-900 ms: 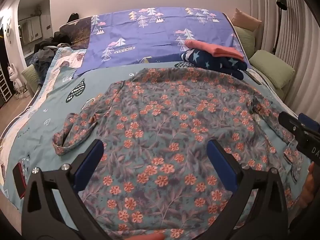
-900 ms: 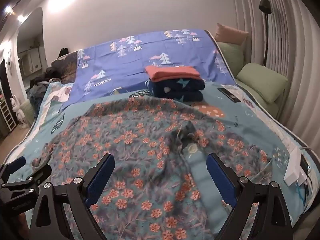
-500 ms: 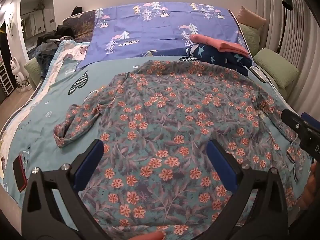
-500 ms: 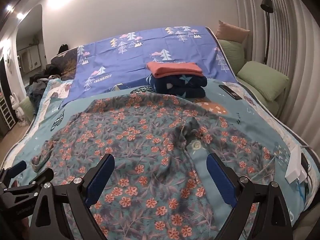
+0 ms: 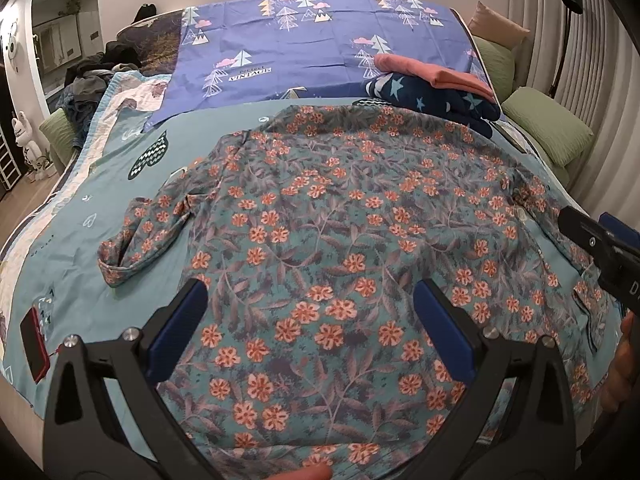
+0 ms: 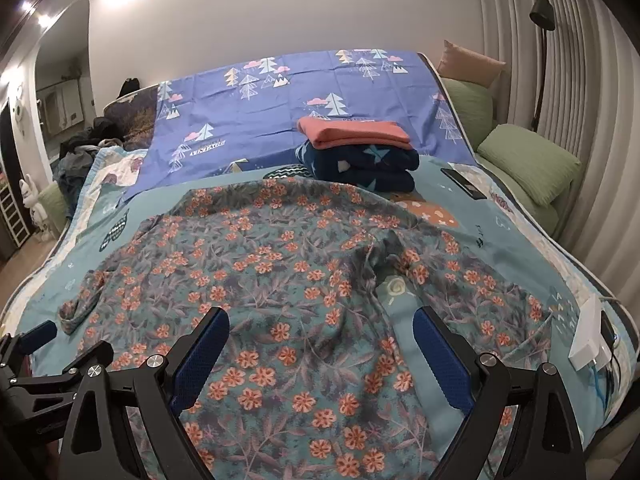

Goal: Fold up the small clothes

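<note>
Both tongs, left [image 5: 308, 332] and right [image 6: 320, 354], hung wide open and empty over the teal floral cotton shirt [image 5: 360, 220], spread flat across the bed [image 5: 72, 264], sleeves left-right, hem nearest.

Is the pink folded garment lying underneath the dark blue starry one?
No, the pink folded garment sits on top of the starry blue one.

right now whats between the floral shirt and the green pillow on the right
A black remote-like thing lies on the bedspread between the floral shirt and the green pillow, seen best in the right wrist view.
</note>
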`<action>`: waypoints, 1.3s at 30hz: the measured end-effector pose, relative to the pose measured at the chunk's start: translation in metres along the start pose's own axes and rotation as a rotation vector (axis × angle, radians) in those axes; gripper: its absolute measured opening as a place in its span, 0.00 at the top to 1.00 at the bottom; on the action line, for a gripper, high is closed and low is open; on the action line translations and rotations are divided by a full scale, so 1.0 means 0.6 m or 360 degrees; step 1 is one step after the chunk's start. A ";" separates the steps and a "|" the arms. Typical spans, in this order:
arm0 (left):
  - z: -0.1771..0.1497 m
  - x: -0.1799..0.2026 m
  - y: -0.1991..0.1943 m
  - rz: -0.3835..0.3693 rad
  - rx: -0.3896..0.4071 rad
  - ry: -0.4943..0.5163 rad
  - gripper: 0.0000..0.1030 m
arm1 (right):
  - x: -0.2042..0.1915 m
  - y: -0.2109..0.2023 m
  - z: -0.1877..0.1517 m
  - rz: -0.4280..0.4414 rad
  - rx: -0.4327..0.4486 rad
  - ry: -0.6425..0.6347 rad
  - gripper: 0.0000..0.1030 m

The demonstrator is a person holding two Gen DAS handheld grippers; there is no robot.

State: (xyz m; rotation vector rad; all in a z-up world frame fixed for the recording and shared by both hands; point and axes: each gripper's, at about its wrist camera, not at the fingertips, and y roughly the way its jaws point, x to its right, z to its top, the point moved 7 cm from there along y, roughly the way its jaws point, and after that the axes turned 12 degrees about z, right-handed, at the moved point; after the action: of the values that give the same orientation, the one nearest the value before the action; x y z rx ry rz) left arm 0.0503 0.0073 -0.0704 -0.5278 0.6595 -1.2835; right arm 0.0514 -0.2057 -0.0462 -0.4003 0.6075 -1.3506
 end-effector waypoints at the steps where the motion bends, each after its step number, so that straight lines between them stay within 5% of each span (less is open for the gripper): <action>1: 0.000 0.000 0.000 0.0000 -0.0003 0.0000 0.01 | -0.001 0.001 0.000 0.0001 -0.0004 0.0002 0.08; 29: 0.003 -0.002 0.002 -0.0098 -0.0032 -0.0056 0.02 | -0.025 0.008 0.011 0.0038 -0.0001 -0.0029 0.08; 39: 0.010 -0.016 0.000 -0.0032 0.0040 -0.0093 0.02 | -0.025 0.009 0.010 0.0039 -0.0003 -0.0030 0.08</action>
State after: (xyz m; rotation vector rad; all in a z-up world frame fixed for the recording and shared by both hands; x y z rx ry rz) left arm 0.0529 0.0169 -0.0645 -0.5503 0.5903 -1.2890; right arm 0.0580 -0.1904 -0.0418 -0.4057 0.5964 -1.3216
